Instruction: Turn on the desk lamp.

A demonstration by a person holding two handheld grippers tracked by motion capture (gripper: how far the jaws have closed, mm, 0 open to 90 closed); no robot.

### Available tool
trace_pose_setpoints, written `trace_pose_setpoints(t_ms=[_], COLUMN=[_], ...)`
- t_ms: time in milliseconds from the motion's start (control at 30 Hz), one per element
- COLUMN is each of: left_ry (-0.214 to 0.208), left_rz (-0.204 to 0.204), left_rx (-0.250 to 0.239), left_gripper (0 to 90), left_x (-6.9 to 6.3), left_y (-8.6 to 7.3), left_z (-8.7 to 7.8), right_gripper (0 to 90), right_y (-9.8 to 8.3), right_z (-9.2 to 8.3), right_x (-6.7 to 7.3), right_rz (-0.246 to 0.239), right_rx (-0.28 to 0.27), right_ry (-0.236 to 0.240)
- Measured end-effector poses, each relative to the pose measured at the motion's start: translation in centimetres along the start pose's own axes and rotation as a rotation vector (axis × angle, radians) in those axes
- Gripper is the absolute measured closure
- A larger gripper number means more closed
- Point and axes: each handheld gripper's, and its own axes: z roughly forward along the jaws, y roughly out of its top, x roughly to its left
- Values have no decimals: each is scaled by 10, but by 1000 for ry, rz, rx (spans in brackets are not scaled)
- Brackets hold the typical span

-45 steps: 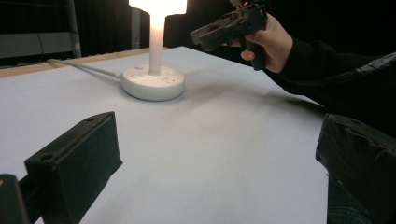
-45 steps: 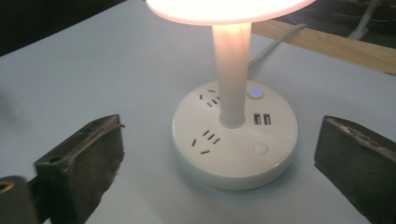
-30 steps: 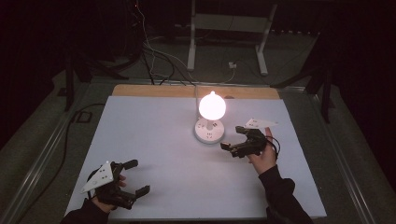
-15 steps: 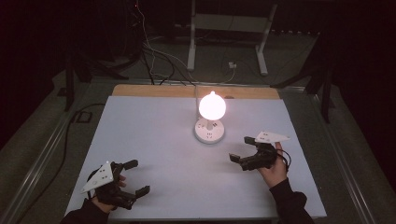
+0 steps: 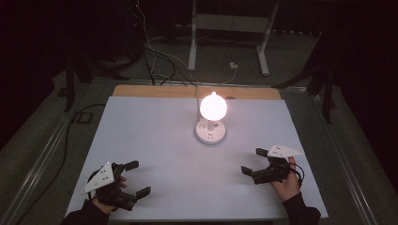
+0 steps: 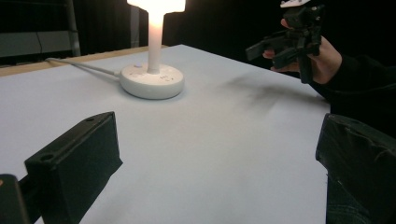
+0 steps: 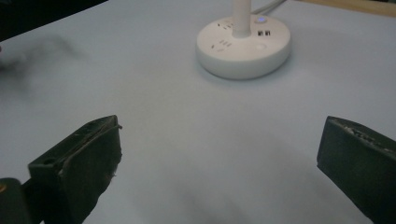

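Lamp point(image 5: 212, 117) lit, upright | left gripper point(image 5: 132, 178), right gripper point(image 5: 256, 162) well apart from it, jaws wide, empty | risk: careless reach topples lamp.

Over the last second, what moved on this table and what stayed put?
The right gripper drew back from beside the lamp's base toward the person's edge of the table, jaws open and empty throughout; nothing was grasped or released. The left gripper stayed open near the front left corner, and the lamp stayed lit in place.
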Motion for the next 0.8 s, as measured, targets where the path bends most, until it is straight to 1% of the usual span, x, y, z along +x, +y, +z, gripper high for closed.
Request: trace_pose_setpoints(t_ms=[167,333,400,500,567,600,700,800], left_ry=[0,0,-1,-1,0,-1,0,2], left_rz=[4,3,4,4,4,4,4,4], left_rx=[6,5,5,6,6,7,9,7], left_gripper=[5,4,4,4,5,4,4,4], left_x=[0,0,0,0,-1,-1,-1,-1], left_y=[0,0,0,0,0,0,0,0], left_z=[0,0,0,0,0,0,1,1], right_gripper=[0,0,0,0,0,0,0,0], right_y=[-16,-29,-35,-43,-47,-49,-53,-53], right_z=[-8,-16,-20,-24,-27,-28,-28,-26], right_x=[-5,-7,-8,-9,-10,-10,-10,-10], right_rz=[26,53,55,73,73,70,79,65], right_rx=[20,26,32,44,48,58,75,76], right_ry=[-26,-38,-55,-74,-96,-99,-98,-107])
